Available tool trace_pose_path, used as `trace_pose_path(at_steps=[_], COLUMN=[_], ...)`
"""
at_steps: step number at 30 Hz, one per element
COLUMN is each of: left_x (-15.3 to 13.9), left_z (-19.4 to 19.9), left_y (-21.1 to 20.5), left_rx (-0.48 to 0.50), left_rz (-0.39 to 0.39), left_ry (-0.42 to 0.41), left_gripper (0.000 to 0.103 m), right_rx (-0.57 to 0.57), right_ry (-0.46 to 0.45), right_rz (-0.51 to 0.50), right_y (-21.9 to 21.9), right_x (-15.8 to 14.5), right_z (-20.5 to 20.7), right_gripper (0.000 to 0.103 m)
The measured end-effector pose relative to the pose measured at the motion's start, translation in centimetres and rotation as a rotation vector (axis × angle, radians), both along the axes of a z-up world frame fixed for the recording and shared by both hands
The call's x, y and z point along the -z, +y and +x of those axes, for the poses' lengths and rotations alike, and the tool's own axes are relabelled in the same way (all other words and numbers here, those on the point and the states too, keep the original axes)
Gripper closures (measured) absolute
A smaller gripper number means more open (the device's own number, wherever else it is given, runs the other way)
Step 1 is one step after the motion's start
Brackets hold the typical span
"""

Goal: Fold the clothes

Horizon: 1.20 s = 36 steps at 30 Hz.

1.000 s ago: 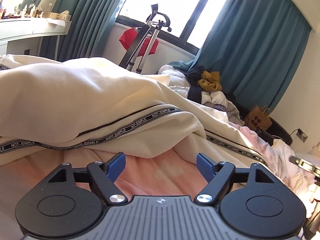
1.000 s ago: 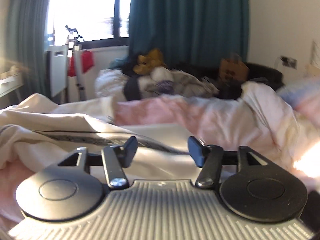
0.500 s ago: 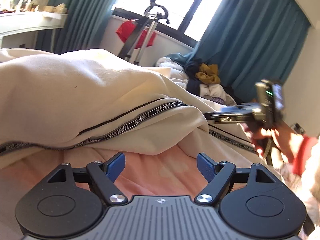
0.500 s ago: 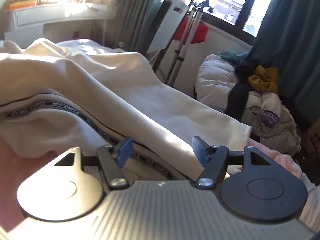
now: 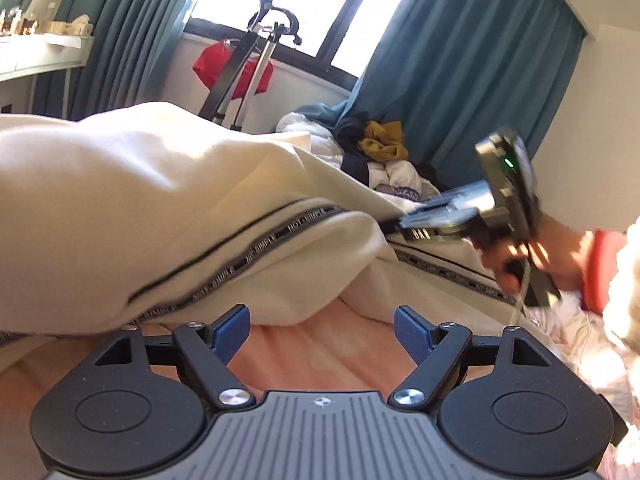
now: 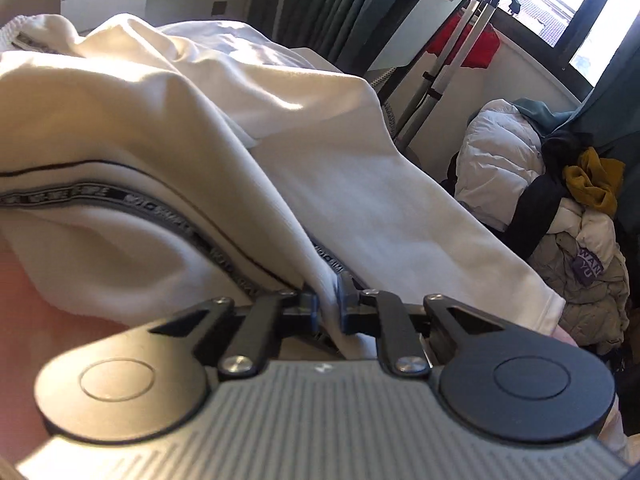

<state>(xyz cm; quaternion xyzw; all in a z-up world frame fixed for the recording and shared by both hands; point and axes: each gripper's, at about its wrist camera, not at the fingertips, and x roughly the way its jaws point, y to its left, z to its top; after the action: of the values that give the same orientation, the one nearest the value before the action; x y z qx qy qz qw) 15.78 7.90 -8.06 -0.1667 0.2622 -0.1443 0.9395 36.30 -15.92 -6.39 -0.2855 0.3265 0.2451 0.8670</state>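
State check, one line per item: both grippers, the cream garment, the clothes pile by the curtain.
left gripper: open, jaws wide, nothing between them, over the pink bedding.
right gripper: jaws just closed, shut on a fold of the cream garment.
cream garment: unfolded, rumpled, draped on the bed, pinched at one fold.
clothes pile: heaped, unfolded, untouched.
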Motion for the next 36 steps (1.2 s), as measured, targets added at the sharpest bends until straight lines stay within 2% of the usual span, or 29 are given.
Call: trace_pose_path(at_steps=[3,6,12,14,17,19,24,26,29,36], left_x=[-0.8,-1.3,-3.3,-3.9,-4.4,-4.6,-5.2,-5.4,-5.3,-2.3], left_z=[-0.5,-1.1,-3.8,-4.9,-6.4,-7.6,-9.6,-10.0,-10.8,-11.2], left_y=[1.0,2.7,3.9,4.5,5.3,5.8,7.8,8.7,10.9,15.2], left_rx=[-0.021,-0.035,0.045,0.078,0.114,0.086,-0.010,-0.080,-0.212,-0.414], left_rz=[-0.038,-0.181,-0.336,-0.390,-0.472,-0.479,-0.490,-0.470,-0.471,-0.623], left_ry=[-0.028,-0.059,-0.166,-0.190,-0.176,-0.169,-0.069,-0.017,0.064,0.219], left_gripper=[0.022,0.021,0.021,0.019,0.018,0.018,0.017,0.017,0.017,0.017], right_rx=[0.030,0.056,0.096,0.100,0.102,0.102,0.155,0.171,0.176,0.216], right_ry=[-0.043,-0.084,-0.130,-0.127,-0.113,-0.074,0.092,0.140,0.140,0.146], right_rz=[0.044,0.100,0.186,0.195,0.202,0.216,0.246,0.249,0.240,0.334], right_y=[-0.5,-1.3,-3.2,-3.6,-4.0,-4.2,-4.7,-4.6,-4.3,-5.6], right_x=[-0.6,-1.7,-3.9,-3.7,-2.9,-1.8,2.5,3.9,4.4,3.8], right_z=[-4.3,-9.0,-17.7,-20.3,-24.2,-26.3,-28.5,-28.5,-28.8,-28.7], right_gripper=[0.095,0.096,0.096,0.096,0.096,0.096,0.096,0.096,0.095,0.095])
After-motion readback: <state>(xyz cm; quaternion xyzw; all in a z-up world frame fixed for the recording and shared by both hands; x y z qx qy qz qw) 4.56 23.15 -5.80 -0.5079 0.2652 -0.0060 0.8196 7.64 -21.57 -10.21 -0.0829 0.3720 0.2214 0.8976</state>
